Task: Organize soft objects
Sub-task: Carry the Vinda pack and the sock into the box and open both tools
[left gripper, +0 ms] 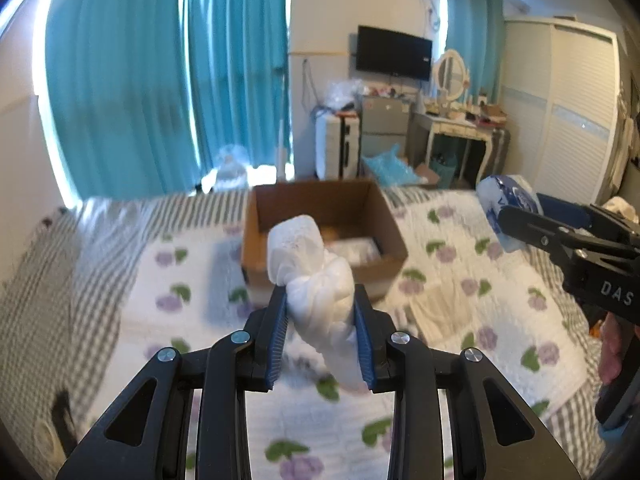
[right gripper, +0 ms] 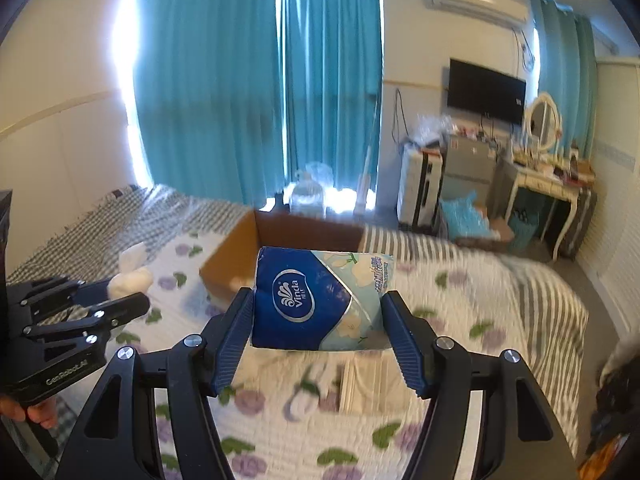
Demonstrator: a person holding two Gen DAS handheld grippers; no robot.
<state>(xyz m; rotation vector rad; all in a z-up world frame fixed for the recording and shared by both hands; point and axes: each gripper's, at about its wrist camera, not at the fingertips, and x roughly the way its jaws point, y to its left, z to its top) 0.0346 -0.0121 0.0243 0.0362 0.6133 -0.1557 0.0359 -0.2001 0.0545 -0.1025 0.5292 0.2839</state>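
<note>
Two grippers aloft over floral quilt (left gripper: 192, 280), left gripper (left gripper: 321, 320) fingers clamping white cloth (left gripper: 320, 296), right gripper (right gripper: 320, 320) fingers squeezing tissue pack (right gripper: 320, 300), cardboard box (left gripper: 384, 220) ahead

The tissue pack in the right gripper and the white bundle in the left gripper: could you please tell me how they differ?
The tissue pack is a blue printed, box-like block; the white bundle is plain white and twisted, with no print. The pack spans wide-set jaws of the right gripper; the bundle is pinched narrower in the left gripper and sticks out past the fingertips. Both are held above the bed near the cardboard box.
</note>
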